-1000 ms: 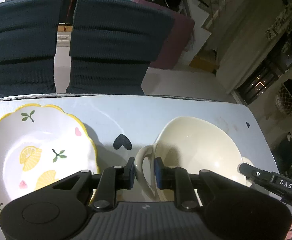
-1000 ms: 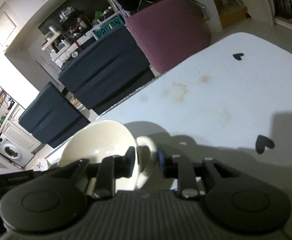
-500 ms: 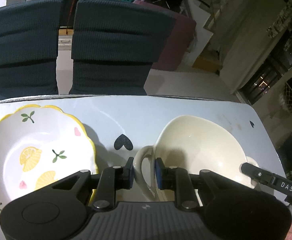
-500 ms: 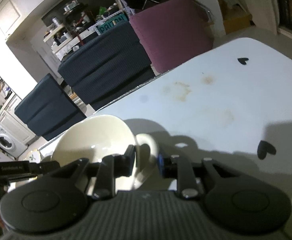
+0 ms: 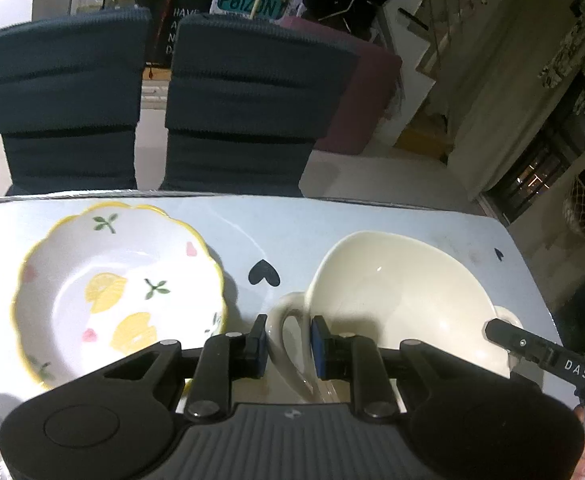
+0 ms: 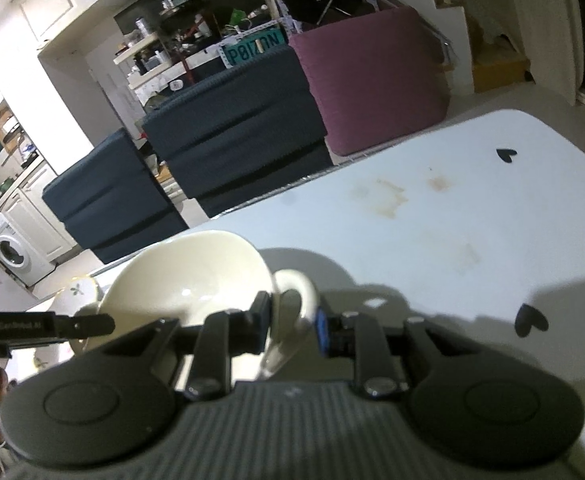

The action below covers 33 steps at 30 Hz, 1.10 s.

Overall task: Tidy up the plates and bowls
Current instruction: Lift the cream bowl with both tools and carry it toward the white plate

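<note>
A cream two-handled bowl [image 5: 396, 292] is held over the pale blue table [image 5: 292, 224]. My left gripper [image 5: 288, 344] is shut on its left loop handle [image 5: 284, 320]. My right gripper [image 6: 290, 330] is shut on its right loop handle [image 6: 296, 284]; the bowl also shows in the right wrist view [image 6: 196, 272]. A scalloped yellow-rimmed plate with lemon and leaf prints [image 5: 116, 292] lies on the table to the left of the bowl. Its edge shows in the right wrist view [image 6: 78, 290].
Two dark blue chairs [image 5: 244, 104] stand at the table's far edge, with a maroon seat [image 6: 372, 80] beyond. Black heart marks [image 5: 264, 274] and brown stains [image 6: 392, 196] dot the table. The table's right end [image 6: 532, 140] is bare.
Both grippers have lifted the bowl a little and carried it left toward the lemon plate, which now sits further into the left wrist view. Both grips are unchanged.
</note>
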Motion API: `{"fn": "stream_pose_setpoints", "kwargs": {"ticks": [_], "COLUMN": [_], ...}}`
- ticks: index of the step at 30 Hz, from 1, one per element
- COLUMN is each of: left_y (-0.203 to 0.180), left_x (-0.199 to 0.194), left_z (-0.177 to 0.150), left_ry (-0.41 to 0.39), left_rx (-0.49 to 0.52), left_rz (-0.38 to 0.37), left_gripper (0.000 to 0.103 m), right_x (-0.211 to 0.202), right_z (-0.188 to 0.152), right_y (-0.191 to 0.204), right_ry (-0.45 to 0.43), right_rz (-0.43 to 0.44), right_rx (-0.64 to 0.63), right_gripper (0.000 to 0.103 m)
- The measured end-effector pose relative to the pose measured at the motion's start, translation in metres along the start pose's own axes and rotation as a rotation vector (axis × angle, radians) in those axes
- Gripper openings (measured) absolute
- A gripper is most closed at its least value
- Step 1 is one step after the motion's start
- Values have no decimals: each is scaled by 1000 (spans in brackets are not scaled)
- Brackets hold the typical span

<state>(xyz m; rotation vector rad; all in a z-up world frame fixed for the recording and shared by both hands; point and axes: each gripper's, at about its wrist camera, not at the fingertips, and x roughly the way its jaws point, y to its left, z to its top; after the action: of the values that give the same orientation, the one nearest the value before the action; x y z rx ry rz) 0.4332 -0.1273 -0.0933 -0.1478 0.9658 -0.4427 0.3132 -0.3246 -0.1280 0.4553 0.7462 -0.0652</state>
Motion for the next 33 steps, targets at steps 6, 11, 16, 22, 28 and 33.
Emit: {"fn": "stream_pose_setpoints", "kwargs": {"ticks": [6,11,16,22,28,33], "left_y": [-2,1,7,22,40,49], "left_x": [-47,-86,-126,-162,-194,-219], "left_z": [-12,-32,-62,-97,-132,-158], "left_ry": [-37,-58,-83,-95,-106,-142], "left_rx": [-2,-15,-29,-67,-119,-139], "left_rz": [20,34,54,80,88,88], "left_gripper": [23,23,23,22,22,22], "right_x": [-28,-54,-75,-90,-103,-118], "right_z": [1,-7,-19,-39,-60,-74], "right_y": [13,26,36,54,72,87], "right_ry": [-7,-7,4,36,58,57], "right_rz": [36,67,104,142,176,185], "right_rx": [-23,-42,-54,-86,-160,-188], "right_gripper": [27,27,27,27,27,27]}}
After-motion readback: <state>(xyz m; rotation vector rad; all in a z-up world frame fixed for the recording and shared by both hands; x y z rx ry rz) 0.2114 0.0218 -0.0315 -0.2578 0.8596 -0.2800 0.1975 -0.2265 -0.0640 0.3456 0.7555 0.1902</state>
